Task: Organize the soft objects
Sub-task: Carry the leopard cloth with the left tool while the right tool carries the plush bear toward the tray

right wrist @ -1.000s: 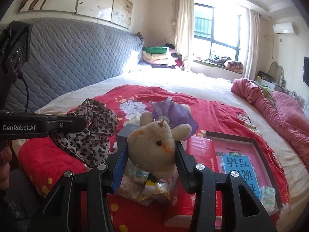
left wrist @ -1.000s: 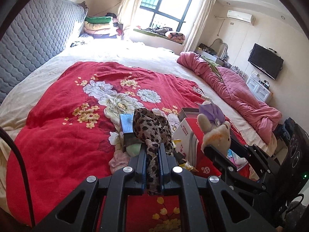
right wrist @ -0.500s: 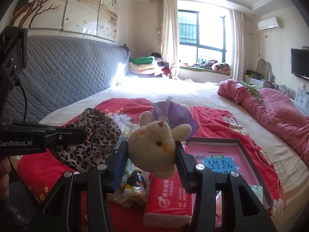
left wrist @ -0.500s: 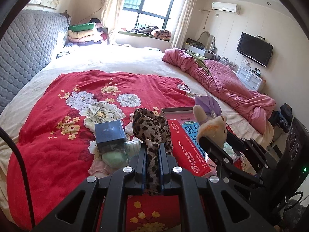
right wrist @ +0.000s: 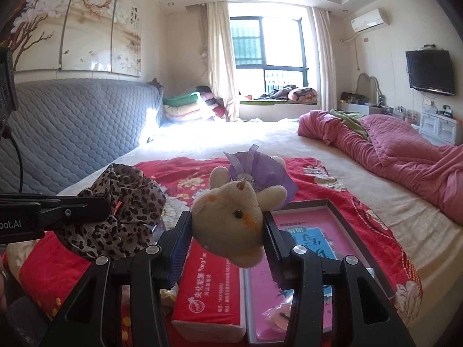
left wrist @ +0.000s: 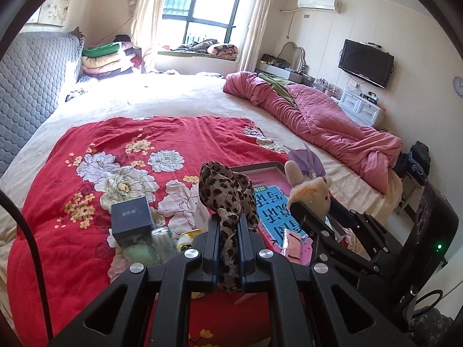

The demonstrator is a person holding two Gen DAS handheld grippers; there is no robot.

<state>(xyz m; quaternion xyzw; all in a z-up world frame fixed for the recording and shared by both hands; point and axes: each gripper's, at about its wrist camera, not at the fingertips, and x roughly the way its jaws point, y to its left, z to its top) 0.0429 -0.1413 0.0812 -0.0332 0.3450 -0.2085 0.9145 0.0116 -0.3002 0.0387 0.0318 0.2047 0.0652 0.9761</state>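
My left gripper (left wrist: 228, 225) is shut on a leopard-print cloth (left wrist: 227, 193) and holds it above the red floral quilt (left wrist: 86, 225). The cloth also shows at the left of the right wrist view (right wrist: 124, 211). My right gripper (right wrist: 227, 225) is shut on a cream plush bear (right wrist: 228, 217) with a purple bow (right wrist: 260, 170), held above a red tissue pack (right wrist: 208, 286). The bear also shows at the right of the left wrist view (left wrist: 309, 190).
A shallow box with a pink and blue book (right wrist: 306, 248) lies under the bear. A dark blue box (left wrist: 131, 219) and small packets (left wrist: 162, 243) sit on the quilt. A pink comforter (left wrist: 324, 124) lies at the right. Grey headboard (right wrist: 69, 127) at the left.
Both grippers have lifted higher with their loads and tilted up, so more of the room shows. The cloth and the bear stay gripped.
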